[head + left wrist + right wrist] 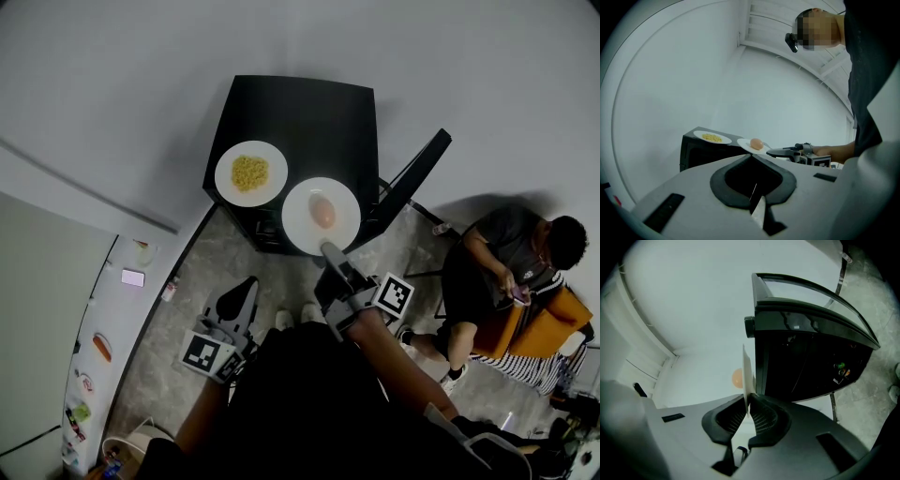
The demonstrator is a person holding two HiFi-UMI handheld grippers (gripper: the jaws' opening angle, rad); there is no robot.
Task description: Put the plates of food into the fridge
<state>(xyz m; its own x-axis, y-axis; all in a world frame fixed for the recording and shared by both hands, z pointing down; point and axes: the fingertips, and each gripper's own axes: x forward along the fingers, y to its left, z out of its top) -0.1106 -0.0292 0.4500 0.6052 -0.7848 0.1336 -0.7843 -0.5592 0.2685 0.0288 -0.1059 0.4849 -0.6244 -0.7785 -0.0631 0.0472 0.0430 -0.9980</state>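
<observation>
Head view: right tongs [329, 252] grip the egg plate [300, 201] by its rim, left tongs [246, 289] clenched empty; next, carry it level to the fridge [42, 323], frame left.

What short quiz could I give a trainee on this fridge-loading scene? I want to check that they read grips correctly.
1. True or false: the left gripper holds a plate.
2. The right gripper clamps: A the yellow-food plate, B the orange-food plate, C nothing?
3. Fill in: the yellow-food plate sits on the black ____.
Key: 1 false; 2 B; 3 table.
</observation>
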